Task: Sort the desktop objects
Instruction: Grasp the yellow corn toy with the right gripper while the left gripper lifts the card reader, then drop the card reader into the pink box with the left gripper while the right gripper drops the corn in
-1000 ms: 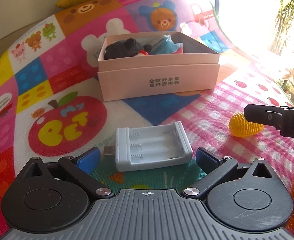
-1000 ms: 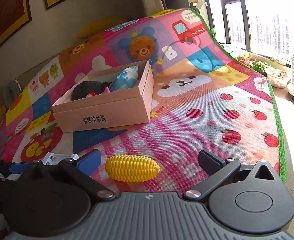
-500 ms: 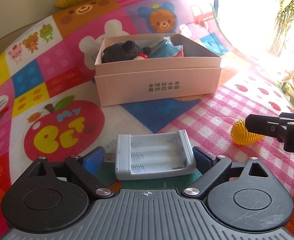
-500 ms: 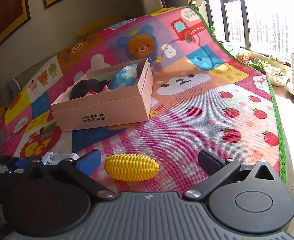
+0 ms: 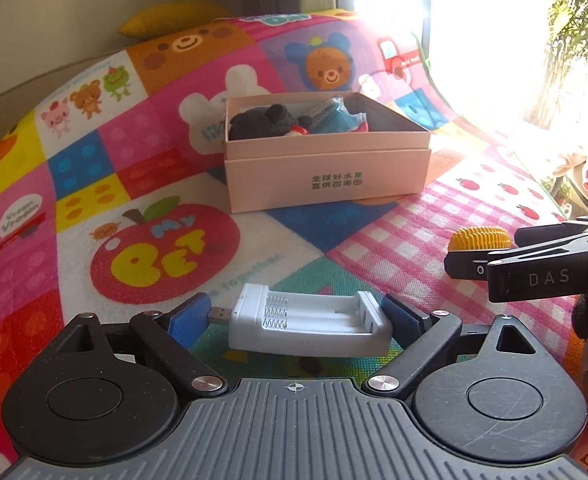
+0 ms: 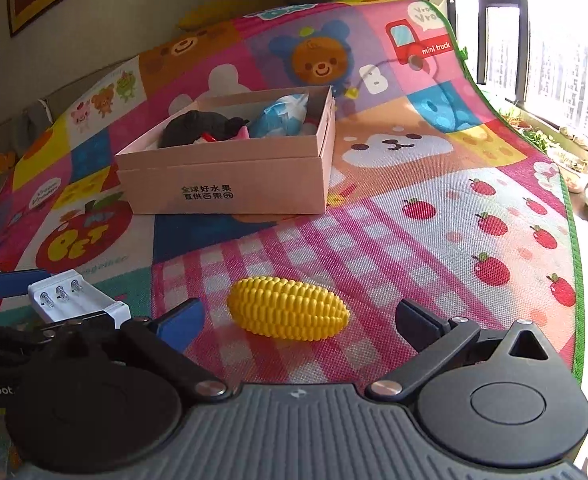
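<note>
Clamping a white battery charger between its blue pads, the left gripper holds it lengthwise, one pad against the USB plug at the left end and the other against the right end; the charger appears raised just off the play mat. Farther off in this left wrist view stands a pink cardboard box, open at the top, with a dark plush toy and a blue packet inside. At the right edge the other gripper's black finger partly hides a yellow toy corn.

From the right wrist view, the right gripper has its fingers spread wide, with the toy corn lying on the pink checked part of the mat between them, nearer the left pad and touching neither. To the near left the charger shows in the other gripper's fingers. The box sits far left of centre on the mat, the plush toy and the blue packet inside it.
</note>
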A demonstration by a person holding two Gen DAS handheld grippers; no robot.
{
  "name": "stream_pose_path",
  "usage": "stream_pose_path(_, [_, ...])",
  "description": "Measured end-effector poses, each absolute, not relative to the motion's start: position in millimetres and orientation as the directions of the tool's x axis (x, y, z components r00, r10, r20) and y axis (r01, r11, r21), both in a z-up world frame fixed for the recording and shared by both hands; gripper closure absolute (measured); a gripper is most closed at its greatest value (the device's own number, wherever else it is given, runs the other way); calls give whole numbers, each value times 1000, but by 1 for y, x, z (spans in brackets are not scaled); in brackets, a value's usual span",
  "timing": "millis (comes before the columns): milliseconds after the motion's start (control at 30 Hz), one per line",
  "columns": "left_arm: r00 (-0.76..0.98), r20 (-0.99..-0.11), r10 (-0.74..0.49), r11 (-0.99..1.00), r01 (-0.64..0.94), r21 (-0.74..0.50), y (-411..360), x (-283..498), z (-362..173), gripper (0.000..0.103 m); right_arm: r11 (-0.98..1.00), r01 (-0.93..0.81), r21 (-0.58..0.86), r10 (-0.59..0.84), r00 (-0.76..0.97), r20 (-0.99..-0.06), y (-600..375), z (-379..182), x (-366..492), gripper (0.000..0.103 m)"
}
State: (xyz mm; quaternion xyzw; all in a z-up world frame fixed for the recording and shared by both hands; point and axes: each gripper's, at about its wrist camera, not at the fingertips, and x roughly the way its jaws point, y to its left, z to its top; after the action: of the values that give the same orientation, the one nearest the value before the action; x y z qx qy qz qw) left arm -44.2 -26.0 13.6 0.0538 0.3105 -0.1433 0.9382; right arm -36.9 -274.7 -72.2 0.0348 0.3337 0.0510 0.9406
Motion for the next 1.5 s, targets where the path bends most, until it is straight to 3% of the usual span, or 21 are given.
stream_pose_path(200, [770, -585, -254, 957, 289, -35, -10, -51, 10, 8, 996, -80, 36, 84, 755, -651, -265, -75, -33, 19])
stream_pose_path(367, [774, -571, -272, 954, 295, -54, 0, -57, 9, 8, 995, -98, -14, 66, 767, -638, -258, -73, -36, 39])
stream_pose_path(500, [784, -556, -276, 953, 299, -52, 5, -62, 12, 8, 992, -110, -64, 44, 770, -637, -250, -70, -39, 39])
stream_pose_path(667, [818, -504, -278, 950, 313, -16, 4, -59, 30, 8, 979, -196, -54, 117, 759, -641, -244, -46, -48, 39])
stream_pose_path(833, [870, -386, -306, 937, 348, 42, -13, -32, 69, 8, 961, -245, -127, 142, 833, -534, -246, 15, -50, 39])
stream_pose_path(1033, [891, -256, -376, 926, 373, -62, -40, 42, 108, 8, 972, -216, -96, 159, 898, -410, -264, 95, -1, 39])
stream_pose_path(1133, [874, -293, -387, 922, 375, -99, -52, 77, 110, 5, 980, -175, -97, 128, 921, -368, -265, 111, 32, 39])
stream_pose_path(1300, [910, -317, -266, 963, 265, -48, -19, 72, 84, 0, 984, -146, -100, 93, 908, -408, -263, 106, 75, 39])
stream_pose_path(1500, [852, -468, -234, 972, 199, -124, 25, 61, 34, 0, 983, -167, -75, 113, 876, -468, -239, 97, 118, 39])
